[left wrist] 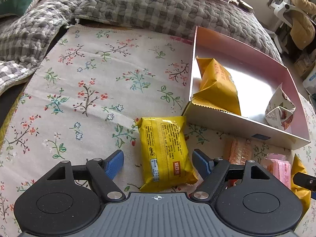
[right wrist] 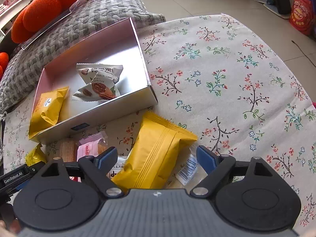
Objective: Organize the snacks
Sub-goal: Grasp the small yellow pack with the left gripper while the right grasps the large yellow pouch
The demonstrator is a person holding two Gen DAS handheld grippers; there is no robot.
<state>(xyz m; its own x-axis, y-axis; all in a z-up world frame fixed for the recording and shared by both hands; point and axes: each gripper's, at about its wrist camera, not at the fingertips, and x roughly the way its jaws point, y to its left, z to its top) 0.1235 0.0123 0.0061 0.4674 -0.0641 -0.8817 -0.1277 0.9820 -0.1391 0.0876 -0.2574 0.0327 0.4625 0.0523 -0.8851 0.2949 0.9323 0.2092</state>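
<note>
One shallow pink-walled cardboard box (right wrist: 138, 39) sits on one floral-printed cloth (right wrist: 227, 69). Inside the box are three snack packets: one mustard-yellow foil packet (right wrist: 47, 106) and two white triangular nut packets printed with pecans (right wrist: 98, 71) (right wrist: 96, 91). Outside the box, on the cloth, lie two more yellow packets: one bright yellow printed wafer packet (left wrist: 165, 152) and one large mustard-yellow pillow packet (right wrist: 158, 154). Beside them are one pink-wrapped biscuit (right wrist: 88, 148) and one orange-brown wafer in clear wrap (left wrist: 239, 151); under the large packet there may be one more clear-wrapped item with a barcode (right wrist: 187, 167), though it is mostly hidden.
</note>
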